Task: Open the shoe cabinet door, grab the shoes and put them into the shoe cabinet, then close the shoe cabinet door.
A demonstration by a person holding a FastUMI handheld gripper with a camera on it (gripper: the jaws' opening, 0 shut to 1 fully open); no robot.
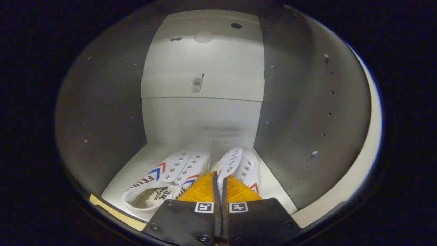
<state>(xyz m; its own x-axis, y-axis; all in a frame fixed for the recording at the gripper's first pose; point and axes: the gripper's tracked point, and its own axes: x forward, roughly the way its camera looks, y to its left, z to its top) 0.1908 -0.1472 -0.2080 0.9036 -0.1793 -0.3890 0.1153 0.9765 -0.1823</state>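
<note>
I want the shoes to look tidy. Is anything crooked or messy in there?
Nothing stands out. Both white shoes sit side by side on the cabinet floor, toes toward the back wall. The gripper has its jaws nearly closed over the gap between them.

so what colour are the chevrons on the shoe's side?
Red and blue chevrons on the white left shoe, clearest in the gripper view, left of the gripper fingers.

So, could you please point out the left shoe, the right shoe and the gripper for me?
left shoe [170,176]: gripper view, on its laced top.
right shoe [239,164]: gripper view, on its eyelet row.
gripper [219,179]: gripper view, midway between its nearly closed fingertips.
</note>
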